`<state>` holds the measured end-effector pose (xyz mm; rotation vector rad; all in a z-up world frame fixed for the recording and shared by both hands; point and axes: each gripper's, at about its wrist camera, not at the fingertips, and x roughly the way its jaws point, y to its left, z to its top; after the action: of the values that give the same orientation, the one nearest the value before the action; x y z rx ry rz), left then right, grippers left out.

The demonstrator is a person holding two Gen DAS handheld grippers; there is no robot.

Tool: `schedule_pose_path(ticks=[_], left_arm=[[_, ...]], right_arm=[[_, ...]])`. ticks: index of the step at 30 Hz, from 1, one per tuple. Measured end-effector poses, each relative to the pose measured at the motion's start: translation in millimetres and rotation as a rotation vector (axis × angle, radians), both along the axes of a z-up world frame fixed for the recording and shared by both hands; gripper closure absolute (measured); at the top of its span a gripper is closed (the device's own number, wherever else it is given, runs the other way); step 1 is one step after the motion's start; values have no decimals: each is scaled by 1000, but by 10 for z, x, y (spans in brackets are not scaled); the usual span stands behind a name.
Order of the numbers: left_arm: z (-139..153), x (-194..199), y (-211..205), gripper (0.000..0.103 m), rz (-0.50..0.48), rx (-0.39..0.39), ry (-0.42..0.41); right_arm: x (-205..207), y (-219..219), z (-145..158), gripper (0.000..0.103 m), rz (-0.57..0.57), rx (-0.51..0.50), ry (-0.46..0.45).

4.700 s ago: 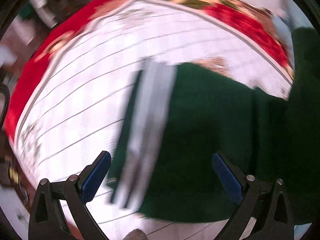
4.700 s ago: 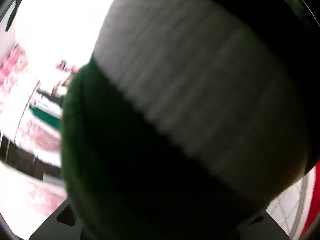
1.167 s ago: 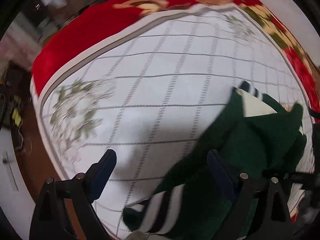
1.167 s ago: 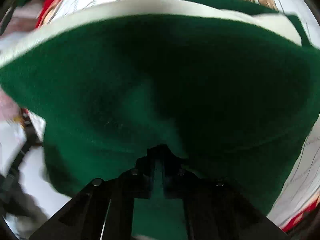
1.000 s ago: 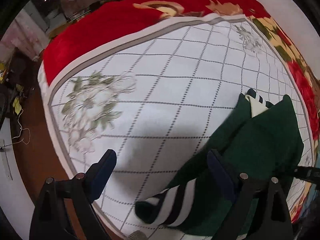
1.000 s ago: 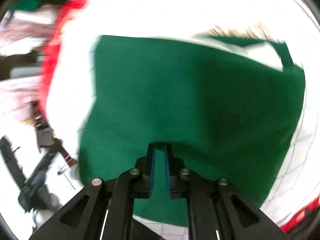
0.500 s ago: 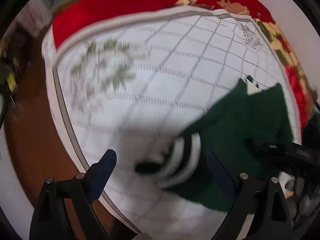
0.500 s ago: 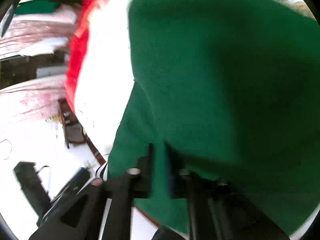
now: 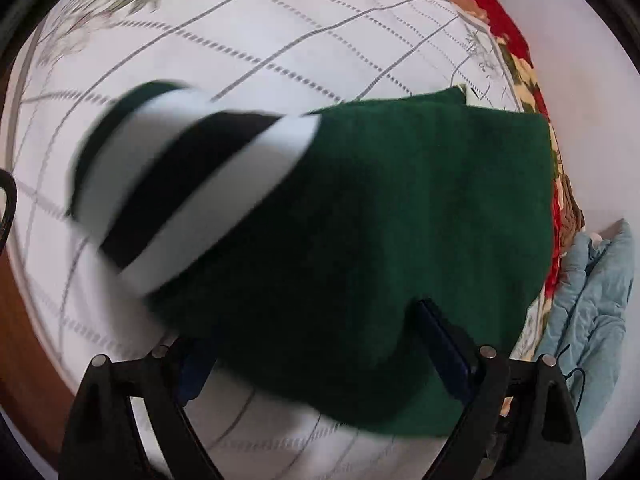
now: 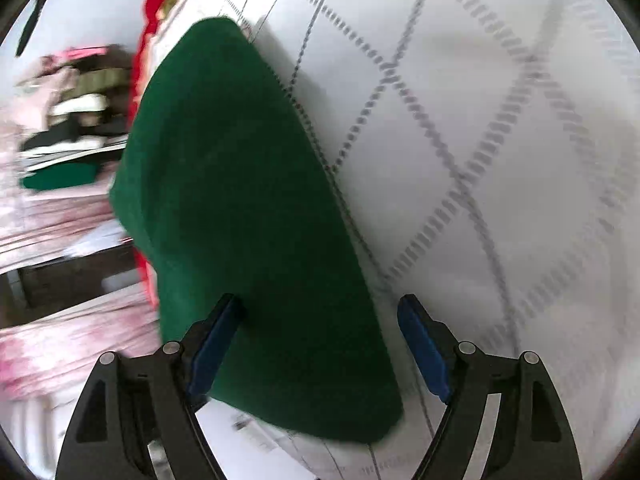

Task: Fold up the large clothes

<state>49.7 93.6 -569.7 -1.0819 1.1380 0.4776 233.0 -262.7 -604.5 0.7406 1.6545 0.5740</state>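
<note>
A dark green sweater lies folded on the white quilted bed cover, its black-and-white striped band turned to the left. My left gripper is low over the sweater's near edge. It is open wide, with the green cloth between its fingers and hiding part of the left pad. In the right wrist view the sweater runs up the left half. My right gripper is opening, its blue pads far apart; the sweater's edge lies between them, close to the left pad and not pinched.
A red flowered blanket borders the bed cover at the far right. A light blue garment lies crumpled beyond it. In the right wrist view a pile of clothes and pink flowered fabric sit left of the bed.
My right gripper has let go of the green cloth and opened wide, swinging so the bed cover shows. My left gripper has dropped close to the sweater, which now fills its view.
</note>
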Motion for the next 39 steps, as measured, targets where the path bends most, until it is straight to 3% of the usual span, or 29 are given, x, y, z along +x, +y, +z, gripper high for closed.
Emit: schedule_pose_path(ticks=[3,5,6,8,10,13,18,20,22,23,26,28,32,33,34,36,37,39], left_arm=[[-5,86,2,10,54,44,-49],[17,133,-19,16,77,80,-86],[27,150,-21,32,82,97,-95],[96,201,-7,44,87,150,-114],[182,235,17,71,84,184,-140],[399,263,37,83,85,200,-184],[724,249,-34,83,27,236,-250],[606,295,-35,83,12,218,-250],[411,346,-19,83,22,191,-231],[262,377,23,81,29,165,-226],[58,353,99,69,56,116,-268],[14,355,121,55,59,98,-304],[-35,530,176,48,74,109,-347],[-17,579,191,50,79,127,-357],[4,611,191,67,79,145,-360],[82,663,224,79,80,160,-370],[132,694,227,83,81,169,-368],[290,749,231,86,72,192,-366]], right_arm=[[117,128,-122,15,6,115,0],[177,235,-108,23,32,149,-18],[55,333,-135,31,38,144,-23],[61,295,-143,42,25,175,-4],[-7,292,-145,55,12,222,18],[0,292,-206,63,-29,316,69],[-138,249,-127,64,-85,475,143],[-124,181,-209,61,-41,433,121],[-59,217,-325,39,21,363,107],[-43,286,-406,34,57,322,103],[40,421,-553,32,91,342,103],[72,508,-557,28,106,347,88],[102,540,-559,28,78,374,74],[112,575,-539,29,65,378,69],[109,575,-532,34,48,373,60],[117,597,-540,48,-7,371,64],[120,590,-517,56,-29,383,58],[114,611,-389,62,-43,379,21]])
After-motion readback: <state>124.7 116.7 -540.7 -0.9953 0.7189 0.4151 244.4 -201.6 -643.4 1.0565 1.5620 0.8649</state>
